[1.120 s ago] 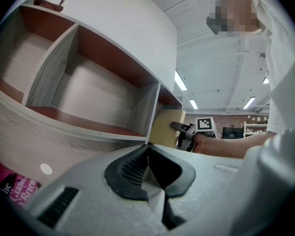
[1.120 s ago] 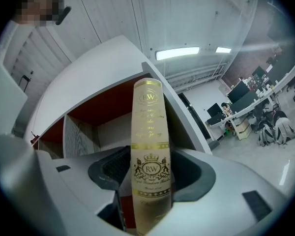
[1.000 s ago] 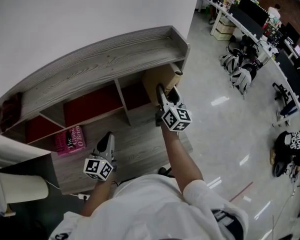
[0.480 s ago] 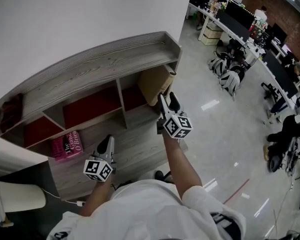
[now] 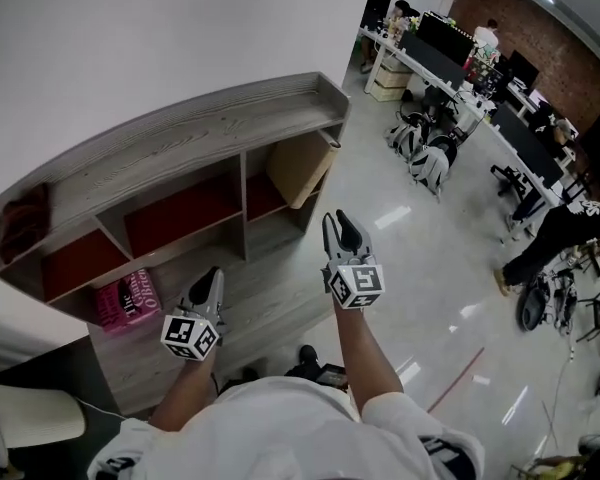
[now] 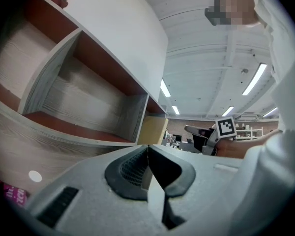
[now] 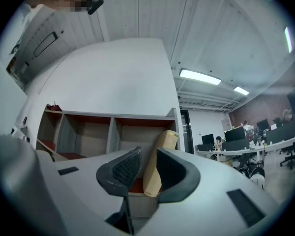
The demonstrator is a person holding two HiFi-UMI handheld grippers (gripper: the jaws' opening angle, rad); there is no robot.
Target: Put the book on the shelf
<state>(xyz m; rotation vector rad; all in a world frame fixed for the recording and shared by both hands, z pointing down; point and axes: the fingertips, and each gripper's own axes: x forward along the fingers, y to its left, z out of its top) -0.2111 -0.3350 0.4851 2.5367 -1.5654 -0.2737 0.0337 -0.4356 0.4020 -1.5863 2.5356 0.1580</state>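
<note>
Since the earlier frames the right gripper (image 5: 338,220) has drawn back from the right end of the shelf (image 5: 200,128) toward the person, and it now hangs over the floor, well apart from the tan book (image 5: 298,168). Its fingers have just been closing and stand partly open with nothing between them. The right gripper view shows the book (image 7: 160,151) through the gap, but far off inside the shelf.

That book stands in the rightmost compartment. Its long axis leans, the foot toward the middle divider and the top tipped toward the outer side panel. It lies straight ahead of the right fingers, so the right hand is the nearer one if the book needs straightening.

The left gripper (image 5: 210,280) hovers over the lower board with its fingers pressed together and empty. Just beside it, a pink book (image 5: 125,298) lies flat. Its cover carries white lettering, too small to read. No other writing can be read.
</note>
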